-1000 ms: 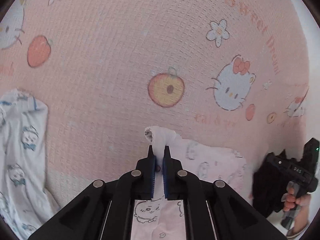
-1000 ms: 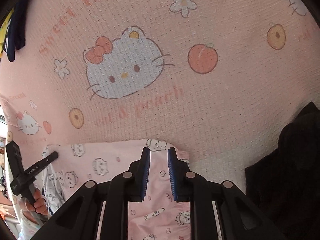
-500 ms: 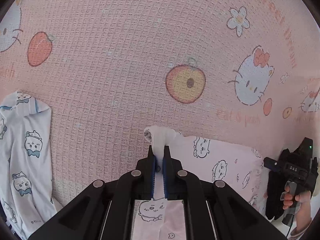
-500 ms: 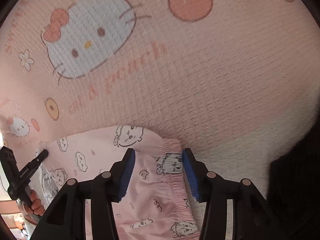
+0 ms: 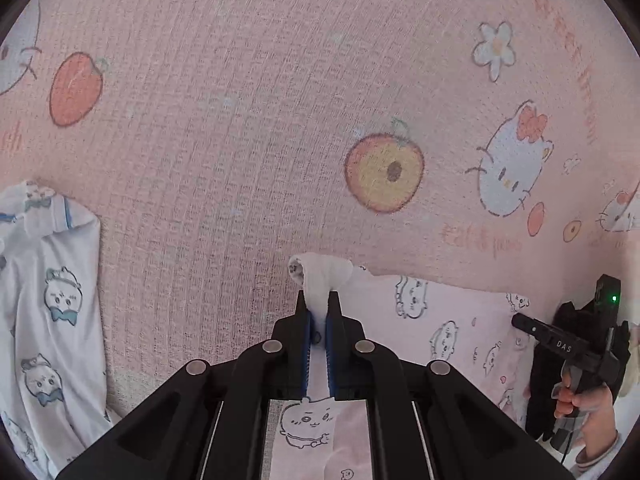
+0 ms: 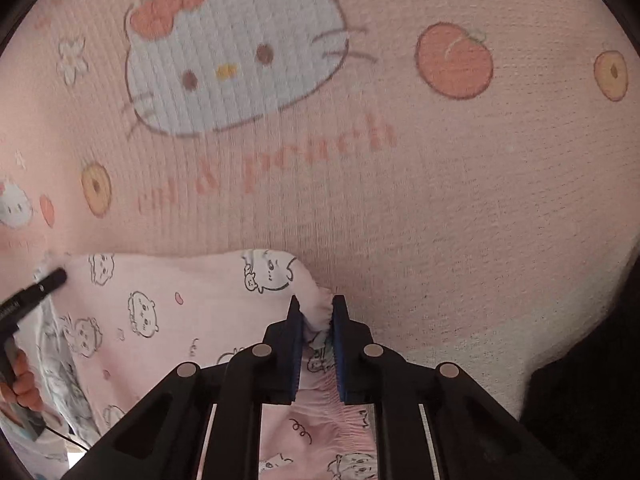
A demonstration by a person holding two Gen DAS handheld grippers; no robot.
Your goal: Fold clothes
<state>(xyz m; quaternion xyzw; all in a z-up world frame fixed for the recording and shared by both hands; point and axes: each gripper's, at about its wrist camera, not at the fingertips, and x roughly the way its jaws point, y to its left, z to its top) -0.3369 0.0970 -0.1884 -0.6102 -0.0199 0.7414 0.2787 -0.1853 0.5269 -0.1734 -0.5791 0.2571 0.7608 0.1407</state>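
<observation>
A pale pink garment (image 5: pixel 452 320) printed with small cartoon figures lies on a pink blanket (image 5: pixel 240 128). My left gripper (image 5: pixel 318 300) is shut on a bunched white-pink corner of it, which sticks up above the fingertips. In the right wrist view the same garment (image 6: pixel 180 304) spreads to the left, and my right gripper (image 6: pixel 317 308) is shut on its gathered elastic edge. The right gripper body and the hand holding it show at the right edge of the left wrist view; the left gripper shows at the left edge of the right wrist view.
A white garment (image 5: pixel 44 312) with blue-bowed cartoon figures lies at the left of the left wrist view. Something black (image 6: pixel 592 392) sits at the lower right of the right wrist view. The blanket carries cat faces, peaches and lettering.
My right gripper opened wide half a second ago and has now closed on the elastic edge. The left gripper kept its hold and shifted slightly left over the blanket.
</observation>
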